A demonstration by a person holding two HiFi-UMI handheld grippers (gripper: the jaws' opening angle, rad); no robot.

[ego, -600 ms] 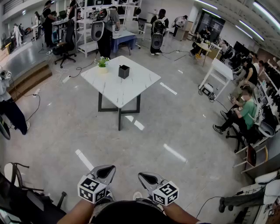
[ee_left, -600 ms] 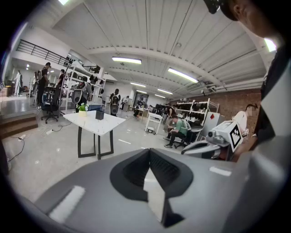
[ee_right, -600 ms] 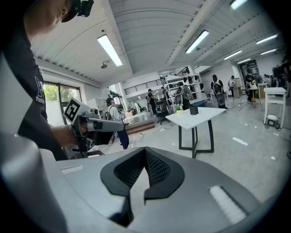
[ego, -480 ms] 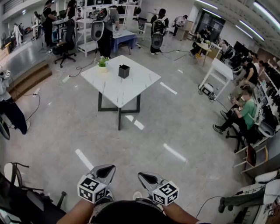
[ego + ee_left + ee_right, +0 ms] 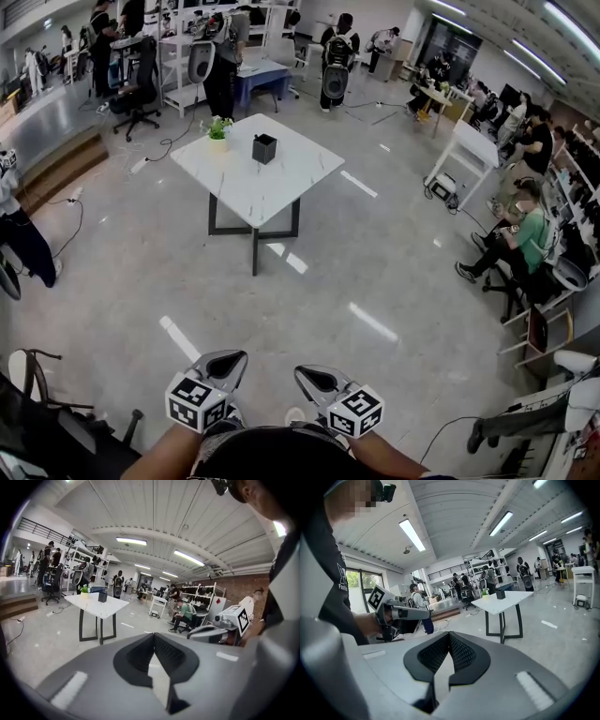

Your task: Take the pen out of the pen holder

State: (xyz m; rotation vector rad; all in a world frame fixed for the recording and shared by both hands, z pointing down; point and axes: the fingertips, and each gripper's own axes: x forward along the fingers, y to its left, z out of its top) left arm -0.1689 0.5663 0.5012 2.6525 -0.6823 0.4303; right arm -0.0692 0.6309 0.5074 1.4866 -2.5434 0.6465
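Observation:
A black pen holder (image 5: 264, 148) stands on a white square table (image 5: 246, 187) far ahead across the floor; no pen can be made out at this distance. The holder also shows small in the left gripper view (image 5: 102, 596) and the right gripper view (image 5: 500, 594). Both grippers are held low and close to the body, far from the table. My left gripper (image 5: 223, 364) has its jaws together with nothing between them (image 5: 152, 637). My right gripper (image 5: 315, 379) is likewise shut and empty (image 5: 449, 634).
A small potted plant (image 5: 217, 131) sits on the table's far left corner. Open grey floor lies between me and the table. Seated people (image 5: 511, 244) line the right side; others stand beyond the table near desks. A chair (image 5: 33, 375) and cables are at left.
The head view has shifted slightly, so the table sits a little higher in the frame. Both grippers hold the same place and stay shut.

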